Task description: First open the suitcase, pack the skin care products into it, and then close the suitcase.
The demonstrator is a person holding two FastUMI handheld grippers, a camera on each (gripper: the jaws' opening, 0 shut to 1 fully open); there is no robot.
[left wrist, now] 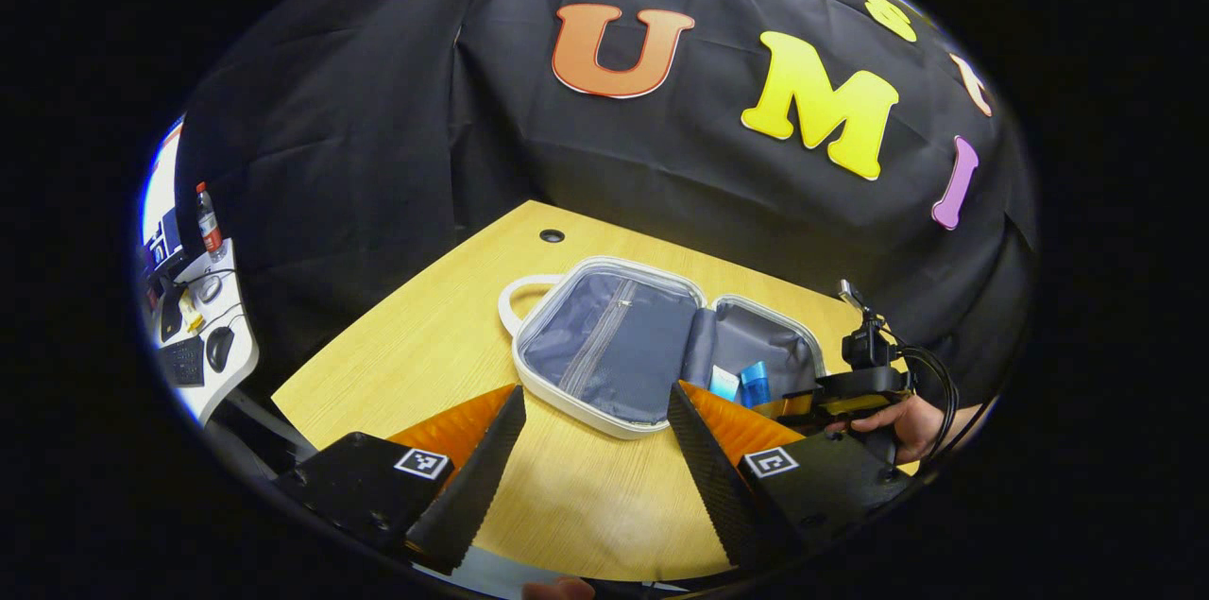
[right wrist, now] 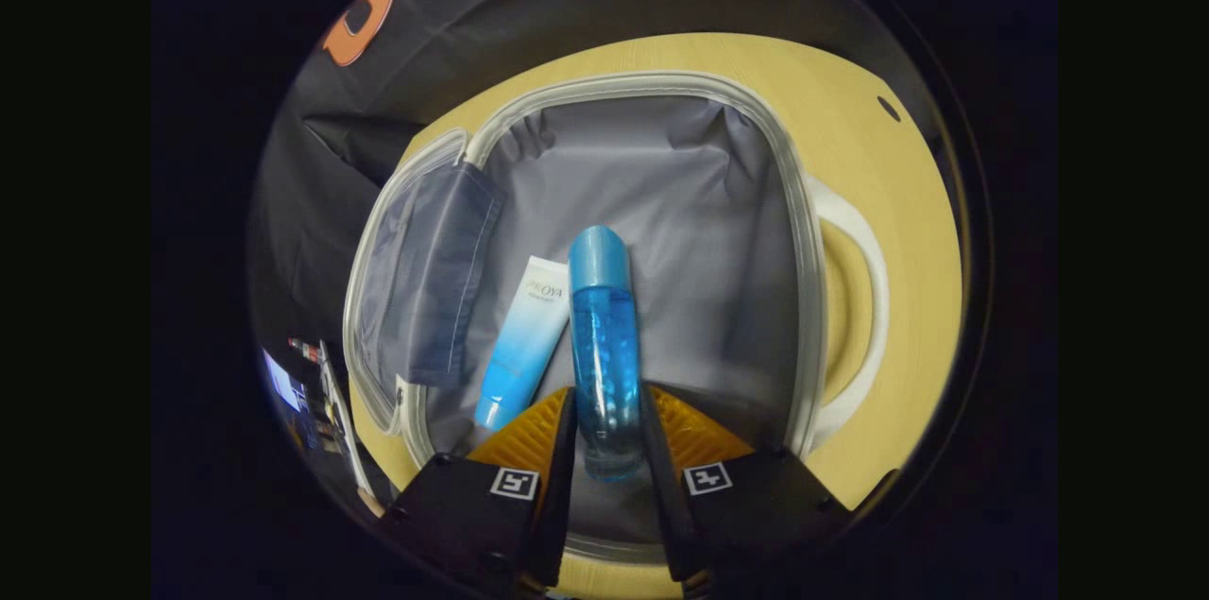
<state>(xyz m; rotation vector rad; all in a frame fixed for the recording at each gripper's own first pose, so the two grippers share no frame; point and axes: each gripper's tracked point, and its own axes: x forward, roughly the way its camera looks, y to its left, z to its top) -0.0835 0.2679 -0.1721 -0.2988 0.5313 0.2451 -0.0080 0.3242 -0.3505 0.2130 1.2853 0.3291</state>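
Two products: a translucent blue bottle with a rounded blue cap (right wrist: 603,335) and a white-to-blue squeeze tube (right wrist: 522,345) lie side by side, touching, inside the suitcase; from the left gripper view they show as the tube (left wrist: 724,383) and the bottle (left wrist: 755,384) in the far half.
Suitcase: the small white-rimmed case with grey fabric lining (left wrist: 567,397) lies spread open flat on the light wooden table (left wrist: 416,345), its white handle toward the far left; in the right gripper view its rim (right wrist: 801,231) rings the lining.
Right gripper (right wrist: 607,458): both fingers press the sides of the bottle near its base, grasping it low over the lining; seen from the left gripper view, the right gripper (left wrist: 841,392) sits at the case's right end, a hand (left wrist: 902,420) holding it.
Left gripper (left wrist: 590,458): fingers spread apart, released, over bare table just in front of the case.
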